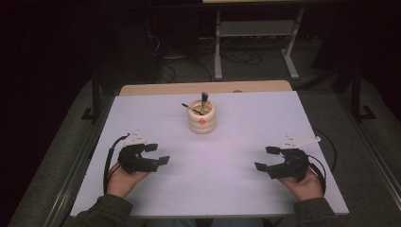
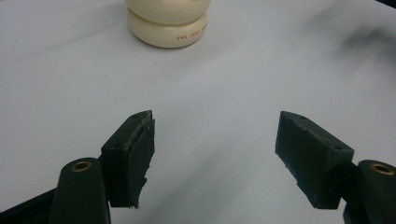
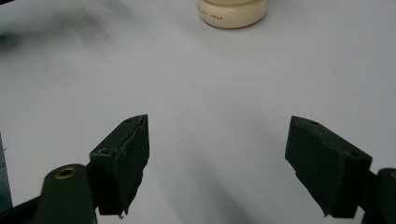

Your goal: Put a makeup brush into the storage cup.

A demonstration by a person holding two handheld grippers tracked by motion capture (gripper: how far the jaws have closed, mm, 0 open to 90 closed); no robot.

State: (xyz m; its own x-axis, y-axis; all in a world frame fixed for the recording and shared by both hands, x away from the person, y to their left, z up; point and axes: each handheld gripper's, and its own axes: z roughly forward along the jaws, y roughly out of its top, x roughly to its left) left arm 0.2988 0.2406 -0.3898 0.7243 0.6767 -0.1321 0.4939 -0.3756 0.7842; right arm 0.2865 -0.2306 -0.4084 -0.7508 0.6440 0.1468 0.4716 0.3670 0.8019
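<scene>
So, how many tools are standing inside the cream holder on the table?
2. A grey-tipped brush stands nearly upright in the cream holder; a dark stick leans toward the left. Shorter ones may be hidden inside.

A ridged holder (image 1: pixel 202 118) stands on the table (image 1: pixel 236 184), centre rear, with brushes (image 1: pixel 203 101) in it. The left gripper (image 1: pixel 158 153) and right gripper (image 1: pixel 264 158) flank it nearer the person.

Small red print on cream holder (image 2: pixel 168 25) base, too blurred to read
</scene>
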